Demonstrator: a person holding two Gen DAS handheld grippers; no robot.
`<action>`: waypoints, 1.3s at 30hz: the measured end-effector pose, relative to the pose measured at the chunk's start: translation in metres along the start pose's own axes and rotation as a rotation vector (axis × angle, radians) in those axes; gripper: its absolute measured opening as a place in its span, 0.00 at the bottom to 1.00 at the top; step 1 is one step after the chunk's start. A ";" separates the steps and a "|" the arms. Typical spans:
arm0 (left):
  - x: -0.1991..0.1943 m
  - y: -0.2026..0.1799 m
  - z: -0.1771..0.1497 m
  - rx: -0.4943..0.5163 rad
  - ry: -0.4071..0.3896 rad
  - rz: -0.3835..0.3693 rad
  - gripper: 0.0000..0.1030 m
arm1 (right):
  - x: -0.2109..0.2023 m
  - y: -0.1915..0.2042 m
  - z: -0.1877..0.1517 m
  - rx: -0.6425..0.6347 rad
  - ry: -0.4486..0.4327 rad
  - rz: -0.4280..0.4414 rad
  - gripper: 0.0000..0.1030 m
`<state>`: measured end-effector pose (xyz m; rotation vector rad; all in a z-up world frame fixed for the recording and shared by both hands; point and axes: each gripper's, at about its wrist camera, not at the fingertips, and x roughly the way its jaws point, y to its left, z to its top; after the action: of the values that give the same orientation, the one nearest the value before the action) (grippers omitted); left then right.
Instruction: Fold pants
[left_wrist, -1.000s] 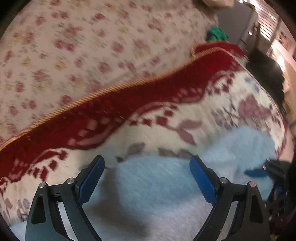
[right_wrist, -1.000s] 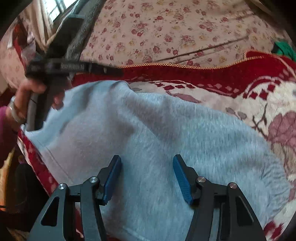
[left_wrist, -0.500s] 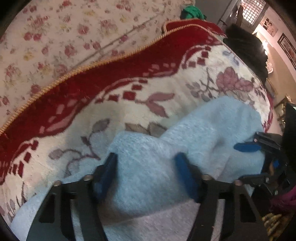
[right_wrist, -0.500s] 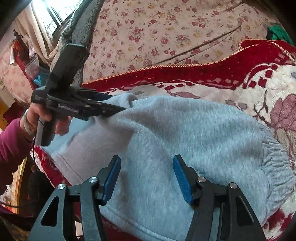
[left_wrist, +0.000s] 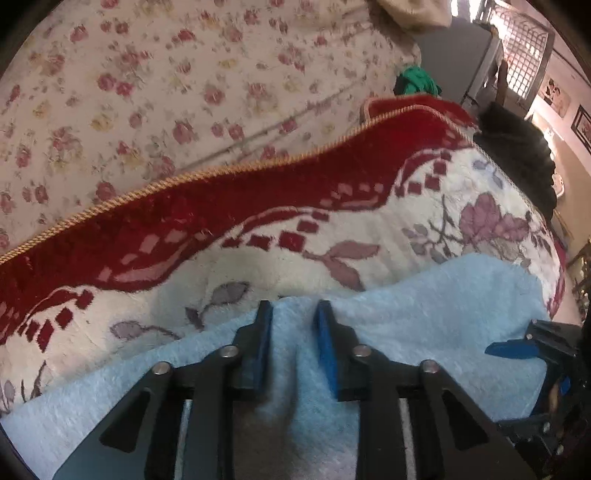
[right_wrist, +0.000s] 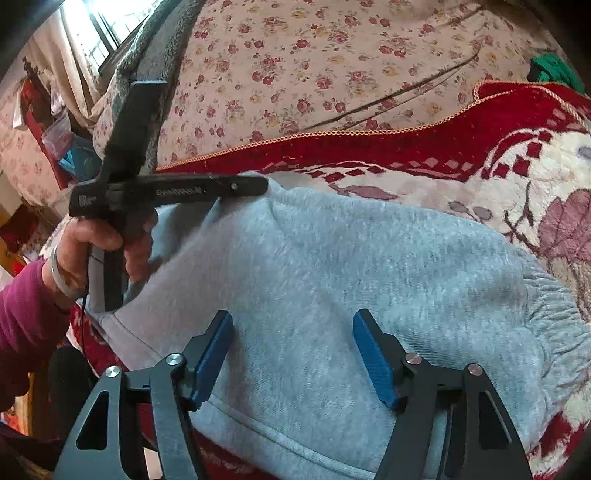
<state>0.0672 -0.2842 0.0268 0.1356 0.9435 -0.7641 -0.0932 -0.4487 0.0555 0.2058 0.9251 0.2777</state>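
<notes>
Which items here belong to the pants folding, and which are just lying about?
In the job:
- pants
- left gripper, closing on a pinch of the fabric
- right gripper, opening over the pants

Lying about:
- red blanket
- floral sheet
- green cloth

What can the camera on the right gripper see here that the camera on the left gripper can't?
Only the right wrist view shows the person's hand and magenta sleeve holding the left gripper, a window, and the pants' gathered waistband.

Only the left wrist view shows a ridge of fabric bunched between the left gripper's closing jaws, and a lattice screen.

Both show the grey pants, the red-bordered blanket, the floral sheet, a green cloth, and the right gripper, its jaws opening, gripping nothing.
</notes>
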 end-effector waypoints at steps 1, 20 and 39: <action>-0.004 0.002 0.000 -0.025 -0.007 0.015 0.53 | -0.001 0.001 0.000 -0.003 0.002 -0.006 0.76; -0.154 0.075 -0.102 -0.309 -0.135 0.361 0.79 | -0.009 0.092 0.028 -0.090 0.022 0.070 0.87; -0.314 0.167 -0.266 -0.763 -0.310 0.680 0.84 | 0.085 0.308 0.058 -0.469 0.136 0.280 0.87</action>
<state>-0.1158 0.1179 0.0738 -0.3147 0.7634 0.2230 -0.0433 -0.1334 0.1150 -0.1200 0.9391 0.7646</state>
